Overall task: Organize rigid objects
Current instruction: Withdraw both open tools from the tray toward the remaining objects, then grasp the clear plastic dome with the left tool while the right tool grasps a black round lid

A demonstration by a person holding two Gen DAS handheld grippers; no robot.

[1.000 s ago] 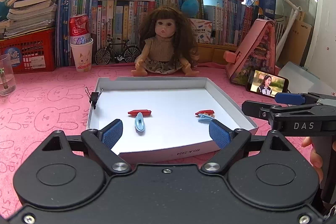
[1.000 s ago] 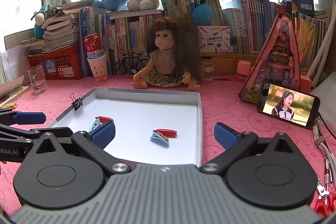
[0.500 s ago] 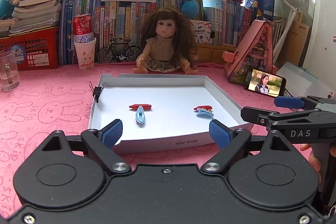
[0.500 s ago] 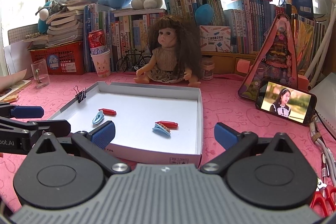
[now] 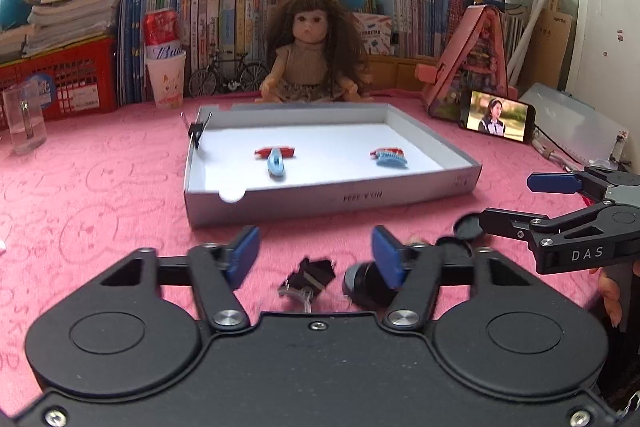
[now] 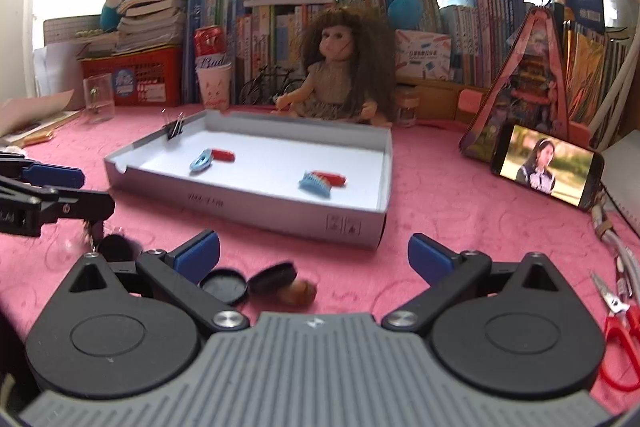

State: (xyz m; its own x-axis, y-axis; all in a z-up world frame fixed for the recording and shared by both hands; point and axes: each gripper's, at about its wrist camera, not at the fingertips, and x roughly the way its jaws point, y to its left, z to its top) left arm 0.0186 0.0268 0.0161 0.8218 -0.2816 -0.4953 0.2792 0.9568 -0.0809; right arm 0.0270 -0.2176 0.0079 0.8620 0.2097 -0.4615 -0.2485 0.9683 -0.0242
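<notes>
A shallow grey tray (image 5: 332, 197) (image 6: 280, 215) lies on the pink cloth. It holds a red clip (image 5: 286, 151), a blue clip (image 5: 276, 165) and a blue and red pair (image 5: 388, 157) (image 6: 320, 183). A black binder clip (image 5: 197, 131) grips its left rim. My left gripper (image 5: 316, 255) is open and empty, just above a black binder clip (image 5: 310, 277) and black round caps (image 5: 362, 285) in front of the tray. My right gripper (image 6: 314, 253) is open and empty, above black caps (image 6: 224, 285) and a brown object (image 6: 302, 291).
A doll (image 5: 310, 63) sits behind the tray before a row of books. A phone (image 5: 498, 115) (image 6: 546, 169) leans at the right. A glass (image 5: 24, 125), a cup (image 5: 166, 83), red scissors (image 6: 620, 343) and a cable (image 6: 616, 239) lie around.
Both grippers have pulled back toward me from the tray. Small black items on the cloth in front of the tray have come into view. The left jaws have narrowed somewhat.
</notes>
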